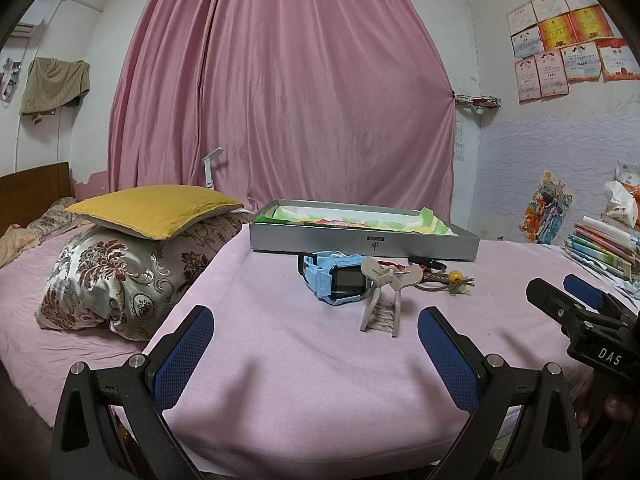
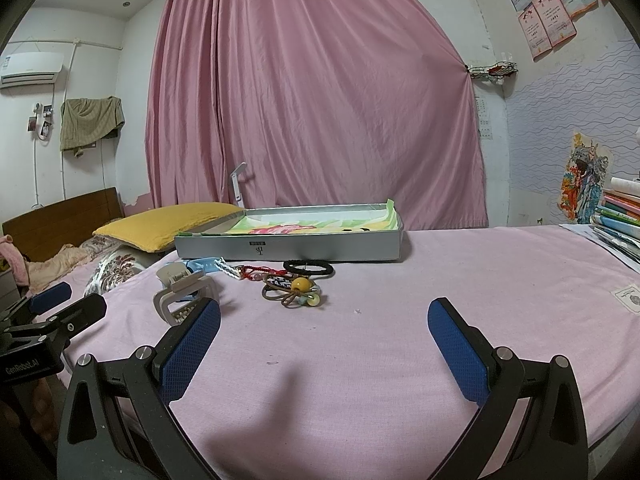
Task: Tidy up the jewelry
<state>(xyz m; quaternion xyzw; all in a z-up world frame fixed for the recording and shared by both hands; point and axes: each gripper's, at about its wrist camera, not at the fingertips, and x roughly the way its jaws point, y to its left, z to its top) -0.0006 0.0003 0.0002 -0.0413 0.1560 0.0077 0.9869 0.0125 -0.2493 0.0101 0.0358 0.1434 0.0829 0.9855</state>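
Both grippers were held low over a pink sheet (image 2: 360, 360), and nothing was held in either one. The left gripper (image 1: 316, 344) was seen with its blue pads wide apart. The right gripper (image 2: 324, 336) was spread wide too.

Ahead of both, a long silver tray (image 2: 288, 246) was laid across the view, its long side running left to right. Its open top was turned up, and a bright paper lining was seen inside. The jewelry was laid on the sheet between the grippers and the tray's near wall.

Just ahead of the left gripper, a beige hair clip (image 1: 384, 304) was stood up on its teeth. Right behind it a blue watch (image 1: 332, 280) was propped on its edge, its dark face turned toward the gripper. In the right view the clip was seen just beside the left pad.

Ahead of the right gripper and a little to its left, a small heap was seen: a brown cord with a yellow bead (image 2: 300, 284), a red bracelet (image 2: 256, 271) and a black hair tie (image 2: 308, 268), which was nearest the tray.

To the right of the heap the sheet was bare and wide. Books (image 2: 620, 220) were stacked at the far right edge. Pillows (image 1: 132, 240) were piled to the left.
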